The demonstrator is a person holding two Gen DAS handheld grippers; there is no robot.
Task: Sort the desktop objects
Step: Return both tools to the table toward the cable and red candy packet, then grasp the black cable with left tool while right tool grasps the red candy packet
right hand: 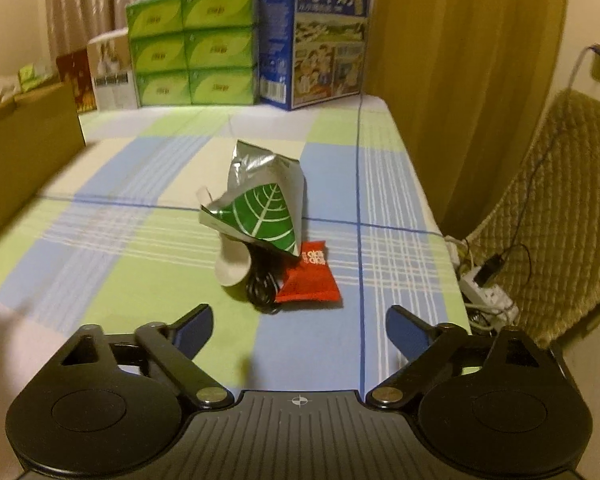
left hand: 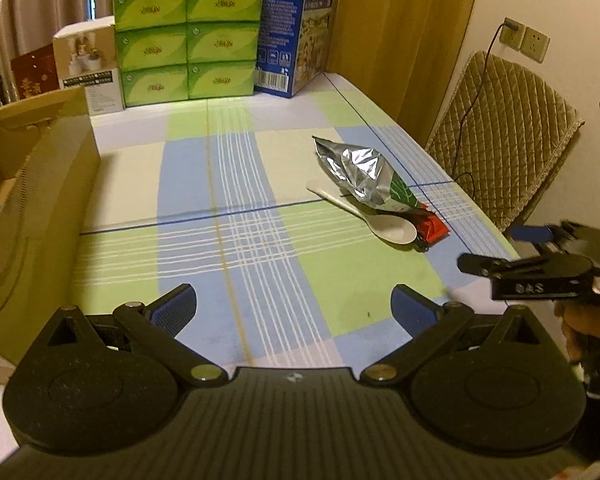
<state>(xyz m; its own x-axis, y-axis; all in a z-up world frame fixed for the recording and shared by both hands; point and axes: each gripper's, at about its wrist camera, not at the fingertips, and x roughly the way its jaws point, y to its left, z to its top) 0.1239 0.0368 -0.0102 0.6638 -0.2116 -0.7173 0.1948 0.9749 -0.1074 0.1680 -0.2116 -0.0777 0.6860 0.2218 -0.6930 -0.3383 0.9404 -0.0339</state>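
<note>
- The things to sort lay in one small heap toward the right side of the bench (right hand: 100, 240): a crumpled foil bag (right hand: 266, 204) with a green leaf print, a white spoon (right hand: 232, 264) partly under it, a red snack packet (right hand: 308, 280) touching the bag's near end, and a black coiled cable (right hand: 262, 288) between spoon and packet.
- Nothing of the heap looked lifted or separated, so by my judgement the sorting had hardly started; every piece was left to move.
- The right tool (right hand: 299, 334) hovered just short of the heap, its jaws apart and empty, pointed at the cable and packet.
- The left tool (left hand: 294, 308) stood with jaws wide and empty over bare cloth, well apart from the heap.
- An open cardboard box (left hand: 40, 184) stood at the bench's left edge, a likely destination.
- The right wrist view showed the cable and packet plainly; the left wrist view nearly hid both, yet alone showed the right tool from outside and the hand (left hand: 584, 320) holding it.
</note>
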